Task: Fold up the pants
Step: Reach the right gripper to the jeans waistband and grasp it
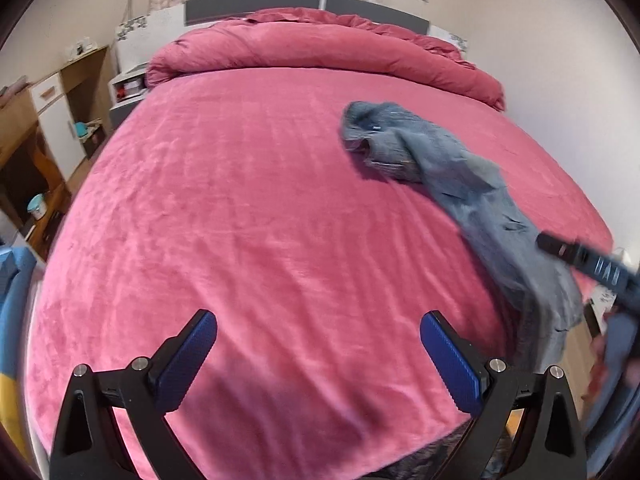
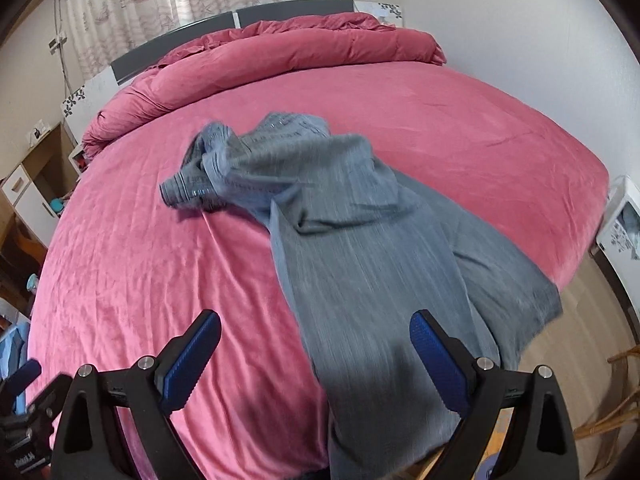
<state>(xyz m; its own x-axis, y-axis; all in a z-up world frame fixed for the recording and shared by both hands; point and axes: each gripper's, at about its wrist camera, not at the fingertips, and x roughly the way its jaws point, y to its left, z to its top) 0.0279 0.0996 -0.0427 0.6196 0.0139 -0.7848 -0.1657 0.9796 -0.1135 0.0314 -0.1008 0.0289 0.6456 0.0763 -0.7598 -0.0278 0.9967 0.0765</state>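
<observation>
Right wrist: pants (image 2: 360,248) overhang bed (image 2: 120,260) edge — blurred

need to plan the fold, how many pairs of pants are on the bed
1. The grey-blue pants lie crumpled on the pink bed, waistband end toward the rolled duvet, legs trailing over the near edge between the open right gripper fingers. Nothing else looks like pants.

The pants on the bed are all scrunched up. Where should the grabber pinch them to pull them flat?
Probably the leg ends. The pants lie with the waistband bunched far up the bed and the legs trailing off the near edge. The right gripper is open just above one leg, so it could pinch that hem from the near side, coming straight down.
</observation>
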